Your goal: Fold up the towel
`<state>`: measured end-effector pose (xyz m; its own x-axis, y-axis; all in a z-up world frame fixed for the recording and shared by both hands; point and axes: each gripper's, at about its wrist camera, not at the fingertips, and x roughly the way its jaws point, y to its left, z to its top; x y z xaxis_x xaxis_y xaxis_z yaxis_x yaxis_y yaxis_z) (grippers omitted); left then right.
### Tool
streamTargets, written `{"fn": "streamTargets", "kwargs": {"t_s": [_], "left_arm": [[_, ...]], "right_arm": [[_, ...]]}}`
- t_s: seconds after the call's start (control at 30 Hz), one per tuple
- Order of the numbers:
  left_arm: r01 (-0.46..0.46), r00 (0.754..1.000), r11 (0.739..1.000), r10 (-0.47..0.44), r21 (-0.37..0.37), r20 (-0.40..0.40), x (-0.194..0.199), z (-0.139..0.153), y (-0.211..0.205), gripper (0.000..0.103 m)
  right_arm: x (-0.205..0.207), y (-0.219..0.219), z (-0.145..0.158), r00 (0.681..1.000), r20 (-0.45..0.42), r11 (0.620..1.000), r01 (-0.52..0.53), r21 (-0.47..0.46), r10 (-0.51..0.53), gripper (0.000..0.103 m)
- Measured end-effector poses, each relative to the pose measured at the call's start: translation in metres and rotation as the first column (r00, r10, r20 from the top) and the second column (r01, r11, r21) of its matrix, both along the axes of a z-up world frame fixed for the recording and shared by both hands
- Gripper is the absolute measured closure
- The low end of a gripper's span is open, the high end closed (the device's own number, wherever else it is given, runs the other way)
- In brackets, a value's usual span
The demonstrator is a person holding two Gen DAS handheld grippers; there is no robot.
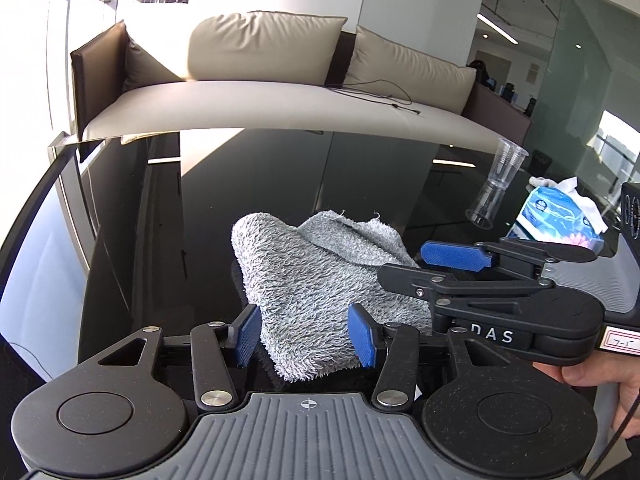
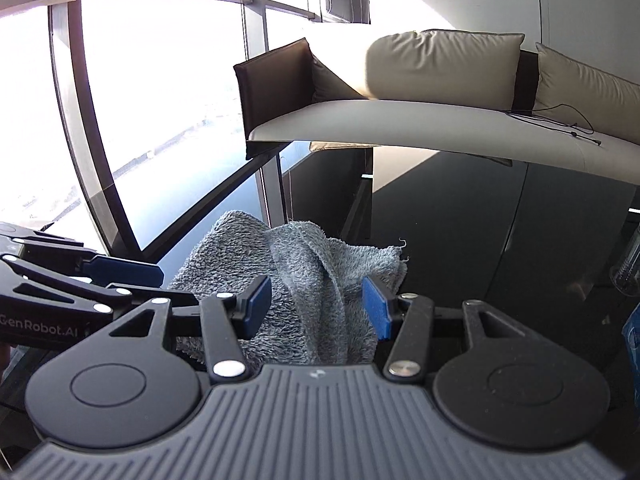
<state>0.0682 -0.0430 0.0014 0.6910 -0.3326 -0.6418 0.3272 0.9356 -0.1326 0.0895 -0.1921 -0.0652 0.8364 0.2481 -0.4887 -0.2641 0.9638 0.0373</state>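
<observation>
A grey terry towel (image 1: 316, 276) lies crumpled in a heap on the glossy black table (image 1: 360, 168). My left gripper (image 1: 305, 334) is open, its blue pads straddling the towel's near corner. The right gripper (image 1: 401, 263) comes in from the right and reaches the towel's right side, with its fingers apart. In the right wrist view the towel (image 2: 316, 280) bunches up between the spread blue pads of my right gripper (image 2: 316, 308), which is open. The left gripper (image 2: 176, 286) sits at the towel's left edge.
A clear plastic cup (image 1: 509, 164) and a blue tissue pack (image 1: 560, 216) stand at the table's right. A beige sofa (image 1: 280, 92) with a cable lies beyond the far edge. Large windows (image 2: 160, 80) are to the left. A hand (image 1: 600, 376) holds the right gripper.
</observation>
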Motion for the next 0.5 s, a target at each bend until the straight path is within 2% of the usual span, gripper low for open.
{"fn": "streamTargets", "kwargs": {"t_s": [0.1,0.5], "left_arm": [[-0.003,1.0,1.0,0.003,0.006,-0.011,0.0,-0.004,0.0,0.058],[-0.006,1.0,1.0,0.006,0.014,-0.029,0.001,-0.01,0.002,0.058]], "right_arm": [[0.003,0.003,-0.002,1.0,0.002,1.0,0.002,-0.022,-0.002,0.05],[0.015,-0.019,-0.009,0.99,0.029,0.991,0.135,-0.005,-0.135,0.05]]}}
